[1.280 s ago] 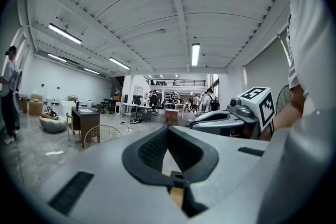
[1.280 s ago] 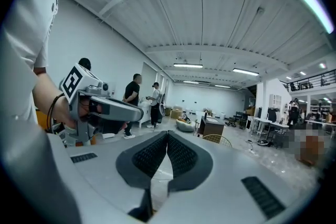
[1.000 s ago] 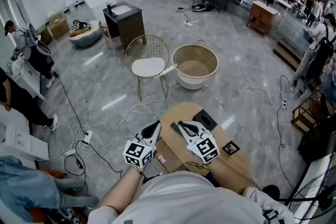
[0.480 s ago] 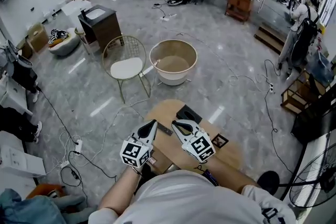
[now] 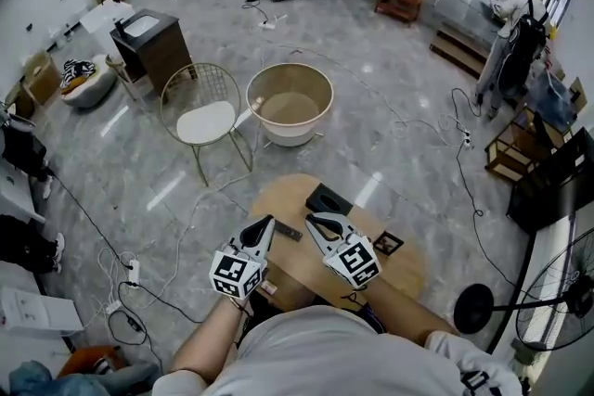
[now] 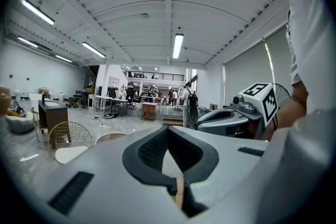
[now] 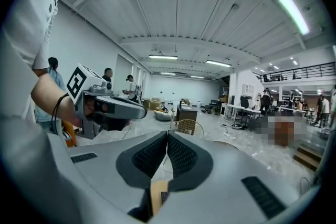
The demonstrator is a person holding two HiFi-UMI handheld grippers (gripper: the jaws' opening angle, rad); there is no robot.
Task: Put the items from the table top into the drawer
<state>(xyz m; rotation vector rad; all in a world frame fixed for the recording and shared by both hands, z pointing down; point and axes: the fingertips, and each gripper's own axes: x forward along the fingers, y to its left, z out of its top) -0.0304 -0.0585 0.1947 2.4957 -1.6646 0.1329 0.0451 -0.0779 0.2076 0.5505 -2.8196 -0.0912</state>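
Round wooden tabletop [image 5: 283, 199] close below, on a grey polished floor. On it, the items of the task: a black box-shaped thing [image 5: 328, 198] near the far edge, a dark flat strip [image 5: 288, 232] nearer the person, and a small black-framed card [image 5: 387, 244] with a square marker pattern toward the right. All three lying on the tabletop, apart from one another, touched by neither gripper.

Left gripper [image 5: 265, 224] at the tabletop's left edge, pointing away from the person, jaws clenched tip to tip, nothing between them. Right gripper [image 5: 314, 221] over the middle of the tabletop, jaws likewise pressed together and empty. Dark strip between the two sets of tips; black box just beyond the right one. On each gripper a cube with bold black-and-white square code patterns.

Beyond the tabletop: a wire chair [image 5: 209, 121] with a white seat, a round beige tub [image 5: 290, 102] just beside it, a dark cabinet [image 5: 148, 42] with a white basin top farther left. At the right edge a standing fan [image 5: 557, 320]; far off, a person [image 5: 515, 32] with a black backpack. Cables [image 5: 130, 274] across the floor at the left.
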